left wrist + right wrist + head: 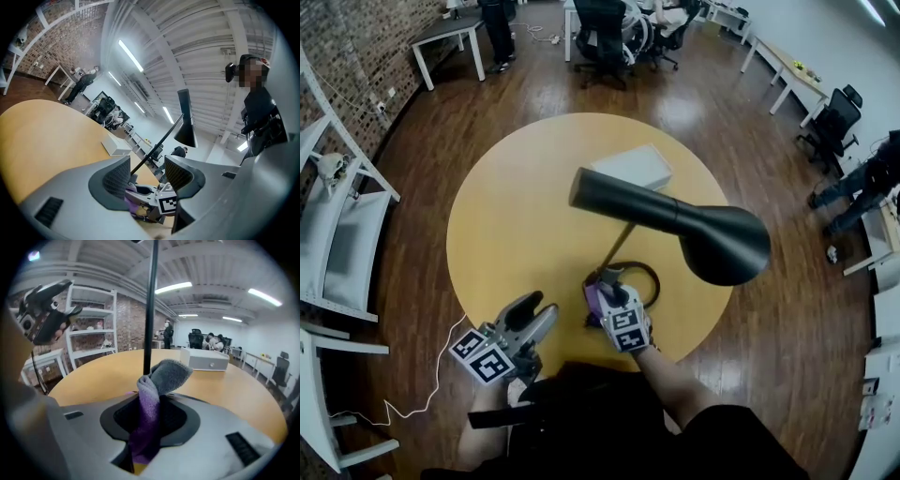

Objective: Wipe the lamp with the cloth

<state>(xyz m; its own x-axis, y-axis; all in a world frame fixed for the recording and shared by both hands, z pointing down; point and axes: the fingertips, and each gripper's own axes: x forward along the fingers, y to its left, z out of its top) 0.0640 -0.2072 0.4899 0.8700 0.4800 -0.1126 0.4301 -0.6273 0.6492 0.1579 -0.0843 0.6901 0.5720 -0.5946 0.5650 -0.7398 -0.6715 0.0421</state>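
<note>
In the right gripper view the lamp's rod [151, 301] is cut off by the top edge, and its foot is hidden behind the cloth [161, 376]. In the head view the lamp's base [658, 281] is partly covered by the right gripper [607, 281], and the white box [633, 164] is partly covered by the lamp's shade [675, 217].

Right claw [151, 420] with cloth [161, 376], over a round yellow bench [89, 376].
Jaws closed on a folded cloth, purple below and grey at the top, which sticks up out of the grip. Black lamp pole [151, 305] rises upright just behind the cloth; whether the two touch cannot be told. White box [205, 358] on the bench's far side, right of the pole. Left claw [44, 310] held up at upper left. White shelf unit [91, 324] against a brick wall beyond.
</note>
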